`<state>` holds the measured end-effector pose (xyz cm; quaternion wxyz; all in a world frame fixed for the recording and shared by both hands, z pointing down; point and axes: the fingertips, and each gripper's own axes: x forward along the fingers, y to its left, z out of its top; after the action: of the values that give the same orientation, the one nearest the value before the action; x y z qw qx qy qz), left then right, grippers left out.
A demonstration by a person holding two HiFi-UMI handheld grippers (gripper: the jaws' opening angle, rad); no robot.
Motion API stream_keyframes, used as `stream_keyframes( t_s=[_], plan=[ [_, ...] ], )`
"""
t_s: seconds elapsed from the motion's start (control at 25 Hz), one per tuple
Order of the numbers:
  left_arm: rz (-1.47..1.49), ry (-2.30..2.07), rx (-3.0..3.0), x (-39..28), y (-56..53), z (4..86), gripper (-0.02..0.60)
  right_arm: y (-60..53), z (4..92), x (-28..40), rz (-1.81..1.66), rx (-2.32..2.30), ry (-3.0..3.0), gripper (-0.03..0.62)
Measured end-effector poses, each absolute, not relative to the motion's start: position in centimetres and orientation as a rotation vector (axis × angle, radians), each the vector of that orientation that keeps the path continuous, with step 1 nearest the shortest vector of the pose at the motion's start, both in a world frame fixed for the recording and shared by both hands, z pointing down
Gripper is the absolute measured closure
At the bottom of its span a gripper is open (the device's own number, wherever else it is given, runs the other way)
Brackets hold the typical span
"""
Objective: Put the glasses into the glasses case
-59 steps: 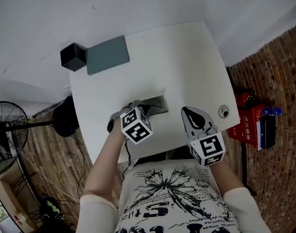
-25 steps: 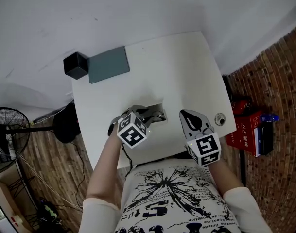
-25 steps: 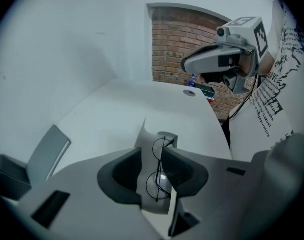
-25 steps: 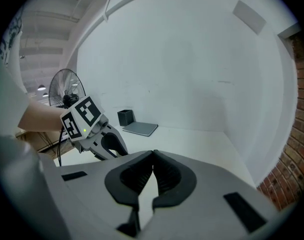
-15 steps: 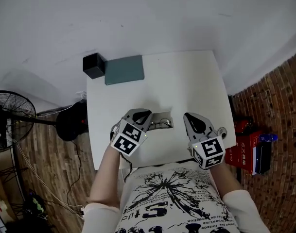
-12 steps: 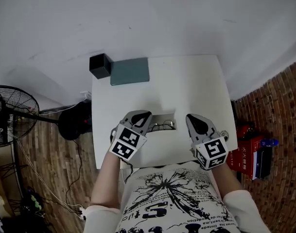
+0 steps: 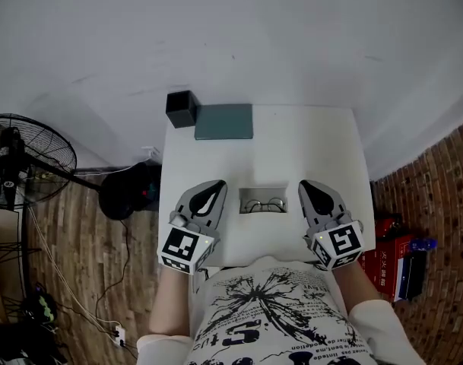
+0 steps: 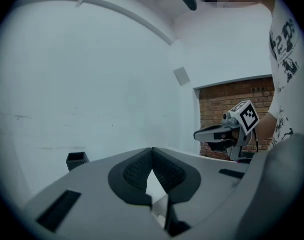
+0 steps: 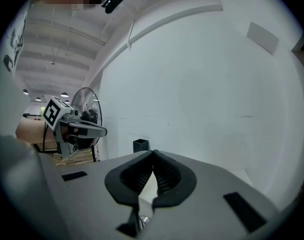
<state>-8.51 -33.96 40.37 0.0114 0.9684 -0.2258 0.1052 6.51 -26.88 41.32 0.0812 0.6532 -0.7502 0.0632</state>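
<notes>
Dark thin-rimmed glasses [image 7: 263,204] lie inside a shallow white open case [image 7: 243,197] near the front of the white table [image 7: 307,143]. My left gripper [image 7: 215,185] hangs above the table just left of the case, jaws shut with nothing between them [image 8: 152,149]. My right gripper [image 7: 307,185] hangs just right of the case, also shut and empty [image 9: 152,153]. Both point roughly level toward the far wall. Each gripper view shows the other gripper off to its side, and neither shows the glasses.
A black box [image 7: 182,109] and a flat grey-green case [image 7: 224,122] sit at the table's far left corner. A standing fan [image 7: 26,158] is on the wooden floor to the left. Red and black items [image 7: 394,242] lie on the brick floor to the right.
Both grippers have risen off the table. The left one drew back to the left from the case and its jaws closed empty. The glasses stay in the case.
</notes>
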Motion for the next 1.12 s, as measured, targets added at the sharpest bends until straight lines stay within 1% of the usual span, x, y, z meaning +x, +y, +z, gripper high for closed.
stream_keyframes(
  t_s=[0.28, 0.52, 1.12],
  plan=[
    [0.141, -0.767, 3.065, -12.1, -32.9, 38.2, 0.568, -26.8, 39.5, 4.7, 0.064, 1.963, -2.251, 0.58],
    [0.134, -0.805, 3.074, -13.3, -33.3, 37.5, 0.568, -26.8, 39.1, 3.4, 0.03, 1.94, -2.271, 0.58],
    [0.162, -0.74, 3.117, -12.8, -32.7, 37.6, 0.568, -26.3, 39.8, 3.3, 0.048, 1.985, -2.217, 0.58]
  ],
)
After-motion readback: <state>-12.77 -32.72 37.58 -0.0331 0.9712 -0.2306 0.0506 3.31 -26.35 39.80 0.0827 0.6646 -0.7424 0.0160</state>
